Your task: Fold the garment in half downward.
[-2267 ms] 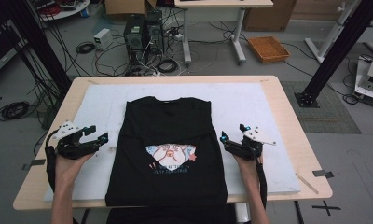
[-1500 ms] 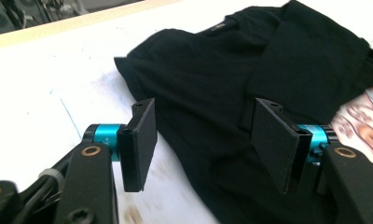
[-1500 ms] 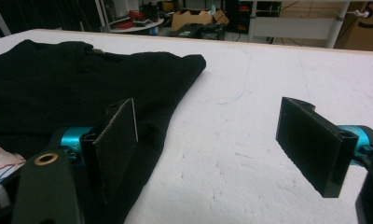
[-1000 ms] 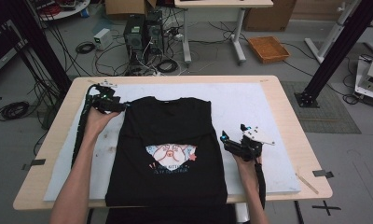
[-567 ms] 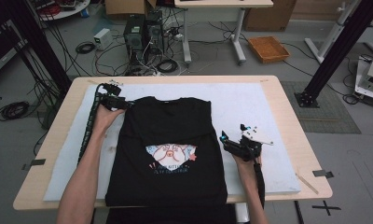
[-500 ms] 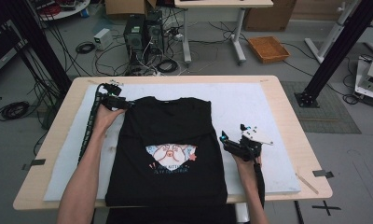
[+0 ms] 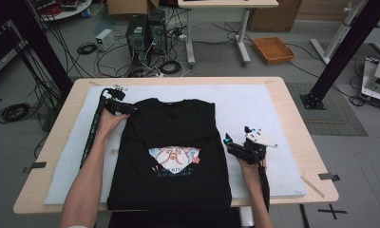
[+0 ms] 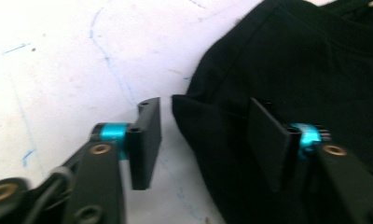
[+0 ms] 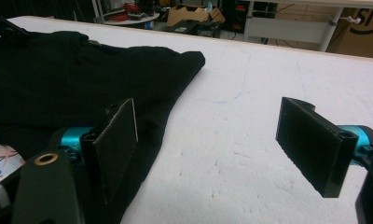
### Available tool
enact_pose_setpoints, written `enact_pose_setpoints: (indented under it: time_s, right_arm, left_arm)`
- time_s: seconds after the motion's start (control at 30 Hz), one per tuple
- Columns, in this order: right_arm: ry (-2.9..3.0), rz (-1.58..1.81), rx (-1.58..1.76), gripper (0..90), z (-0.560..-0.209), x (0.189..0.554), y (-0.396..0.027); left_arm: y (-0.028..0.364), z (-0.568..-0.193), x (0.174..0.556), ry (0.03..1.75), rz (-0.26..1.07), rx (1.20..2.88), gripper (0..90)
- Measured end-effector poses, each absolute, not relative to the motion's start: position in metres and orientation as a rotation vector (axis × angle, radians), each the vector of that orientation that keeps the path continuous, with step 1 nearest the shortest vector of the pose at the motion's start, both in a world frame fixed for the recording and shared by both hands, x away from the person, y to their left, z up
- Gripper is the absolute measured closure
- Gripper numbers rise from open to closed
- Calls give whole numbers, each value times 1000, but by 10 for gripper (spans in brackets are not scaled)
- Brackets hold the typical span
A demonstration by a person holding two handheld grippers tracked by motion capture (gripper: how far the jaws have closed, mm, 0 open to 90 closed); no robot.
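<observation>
Left tongs point(image 8: 203, 126) at black T-shirt point(image 7: 171, 152) shoulder corner, closing.
Fabric edge between the unclamped pads; right tongs point(image 9: 208, 144) released over white mat point(image 7: 254, 109).

Computer towers point(image 7: 143, 35) amid floor cables, orange tray point(image 7: 273, 49), perhaps wooden stick point(image 7: 313, 184) on table edge

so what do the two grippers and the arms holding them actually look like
Both are black. The left gripper has flat rectangular fingers on turquoise collars with brass rivets, and a black ribbed cable along the forearm. The right gripper looks the same and carries a pale three-cornered plate on top. The forearms are bare.
</observation>
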State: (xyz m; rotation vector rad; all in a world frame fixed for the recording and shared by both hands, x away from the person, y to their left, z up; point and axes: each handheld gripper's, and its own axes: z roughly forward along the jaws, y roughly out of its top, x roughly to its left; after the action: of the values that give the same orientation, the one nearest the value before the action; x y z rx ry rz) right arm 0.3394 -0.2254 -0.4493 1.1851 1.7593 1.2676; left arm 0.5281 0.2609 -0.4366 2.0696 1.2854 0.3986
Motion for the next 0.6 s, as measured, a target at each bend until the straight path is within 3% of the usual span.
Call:
enact_pose_setpoints:
  time_s: [0.4,0.6]
  right_arm:
    - [1758,1265,1186,204,-449,339,-225]
    - [1756,1269,1187,204,-449,339,-226]
  left_arm:
    - [270,-437,529,1252,373,2048,787]
    - [273,-438,529,1270,351,2033,815]
